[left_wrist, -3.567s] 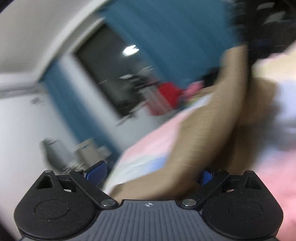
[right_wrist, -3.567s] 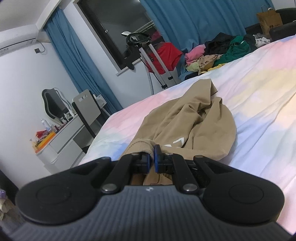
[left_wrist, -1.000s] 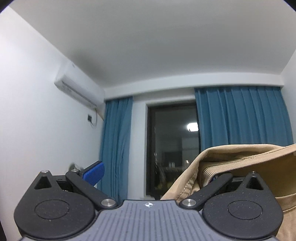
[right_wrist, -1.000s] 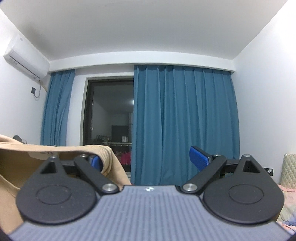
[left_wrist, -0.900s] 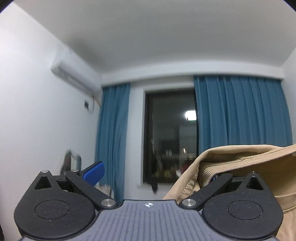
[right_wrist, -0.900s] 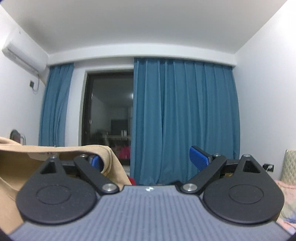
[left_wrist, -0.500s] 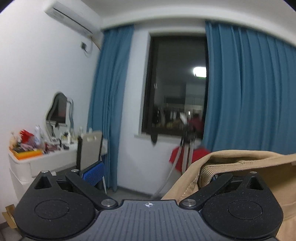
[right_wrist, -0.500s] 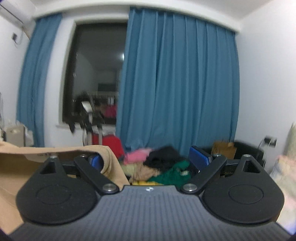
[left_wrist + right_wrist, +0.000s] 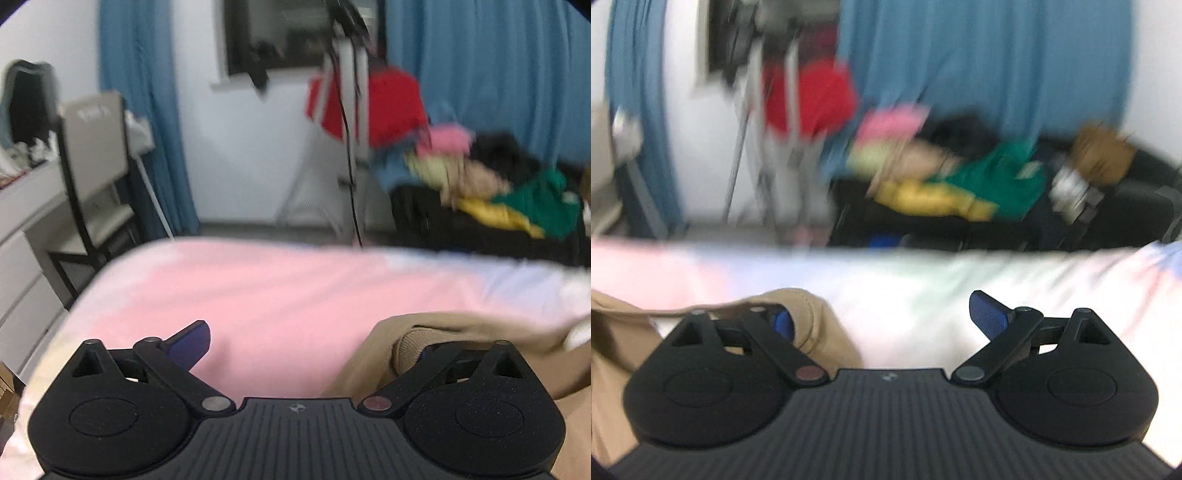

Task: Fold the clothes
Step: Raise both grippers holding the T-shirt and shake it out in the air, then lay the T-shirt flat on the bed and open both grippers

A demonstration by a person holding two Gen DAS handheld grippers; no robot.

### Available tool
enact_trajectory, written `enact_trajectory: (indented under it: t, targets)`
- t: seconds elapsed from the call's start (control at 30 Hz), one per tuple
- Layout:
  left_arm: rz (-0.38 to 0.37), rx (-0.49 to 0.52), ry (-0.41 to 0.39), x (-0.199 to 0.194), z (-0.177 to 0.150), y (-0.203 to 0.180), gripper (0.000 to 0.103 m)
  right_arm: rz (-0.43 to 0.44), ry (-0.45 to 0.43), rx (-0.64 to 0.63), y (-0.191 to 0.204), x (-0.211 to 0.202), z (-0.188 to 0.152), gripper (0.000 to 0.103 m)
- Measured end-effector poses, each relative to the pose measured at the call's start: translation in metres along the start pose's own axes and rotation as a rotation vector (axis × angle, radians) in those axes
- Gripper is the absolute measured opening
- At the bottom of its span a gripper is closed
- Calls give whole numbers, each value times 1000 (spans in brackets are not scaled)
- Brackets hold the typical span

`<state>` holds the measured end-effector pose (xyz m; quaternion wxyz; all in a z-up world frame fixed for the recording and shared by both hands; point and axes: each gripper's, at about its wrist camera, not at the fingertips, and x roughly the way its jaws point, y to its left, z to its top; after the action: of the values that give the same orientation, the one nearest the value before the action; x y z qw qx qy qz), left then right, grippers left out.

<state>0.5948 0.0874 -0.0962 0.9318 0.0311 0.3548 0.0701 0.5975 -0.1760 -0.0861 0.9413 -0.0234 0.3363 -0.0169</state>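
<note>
Pastel bed sheet [image 9: 280, 291] below; tan garment [image 9: 461, 332], ribbed hem draped over one finger of each wide-spread gripper: left gripper [image 9: 310, 347], right gripper [image 9: 886, 321].

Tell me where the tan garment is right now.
The tan garment hangs between the two claws: its ribbed edge drapes over the left claw's right finger in the left wrist view, and over the right claw's left finger in the right wrist view, just above the pastel bedsheet.

The right gripper [image 9: 892, 321] has its blue-padded fingers [image 9: 988, 315] spread wide; tan ribbed-hem fabric garment [image 9: 812, 325] drapes the 9 o'clock finger, over the pastel-sheeted bed [image 9: 923, 280].
</note>
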Motion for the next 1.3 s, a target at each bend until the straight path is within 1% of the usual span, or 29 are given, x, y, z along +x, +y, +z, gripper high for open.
enact_trajectory:
  t: [0.07, 0.1, 0.13, 0.17, 0.2, 0.23, 0.27, 0.33, 0.37, 0.47, 0.53, 0.6, 0.73, 0.87, 1.0, 1.13, 1.2, 1.3]
  targets:
    - [-11, 73, 66, 11, 7, -4, 101, 57, 125, -112, 16, 19, 3, 94]
    - [-13, 124, 108, 12, 11, -8, 101, 97, 180, -180, 25, 25, 3, 94]
    - [-13, 182, 154, 10, 16, -13, 102, 121, 202, -234, 33, 27, 4, 94]
    - [-27, 228, 208, 10, 21, -16, 102, 134, 201, -278, 40, 24, 6, 94]
    - [-58, 244, 239, 7, 23, -16, 102, 155, 201, -290, 44, 22, 9, 94]
    - [-93, 251, 261, 2, 25, -15, 102, 199, 208, -259, 45, 18, 12, 94]
    - [-108, 251, 251, -6, 27, -13, 102, 240, 201, -212, 45, 11, 15, 94]
    - [-129, 247, 181, -31, 28, -8, 102, 294, 156, -115, 44, -8, 19, 94]
    - [-140, 241, 140, -45, 26, -4, 102, 299, 129, -75, 44, -19, 20, 94]
    - [-159, 210, 15, -92, 15, 9, 103, 266, 37, 14, 44, -66, 7, 94]
    - [-167, 177, -64, -125, 2, 17, 103, 257, -26, 74, 38, -102, -9, 94]
    - [-174, 132, -124, -171, -18, 27, 103, 253, -69, 115, 27, -139, -33, 94]
    - [-202, 61, -203, -254, -64, 39, 103, 248, -145, 179, 4, -212, -83, 94]
    - [-217, 29, -234, -329, -110, 48, 103, 238, -211, 189, -10, -290, -130, 94]
    - [-217, 27, -247, -387, -155, 44, 103, 256, -260, 205, -16, -348, -168, 94]
    - [-219, 23, -244, -415, -187, 40, 103, 279, -306, 218, -18, -402, -205, 94]
    - [-209, 29, -239, -424, -198, 37, 103, 290, -323, 226, -19, -417, -219, 94]
    - [-196, 31, -218, -419, -205, 33, 103, 296, -333, 244, -24, -424, -237, 94]
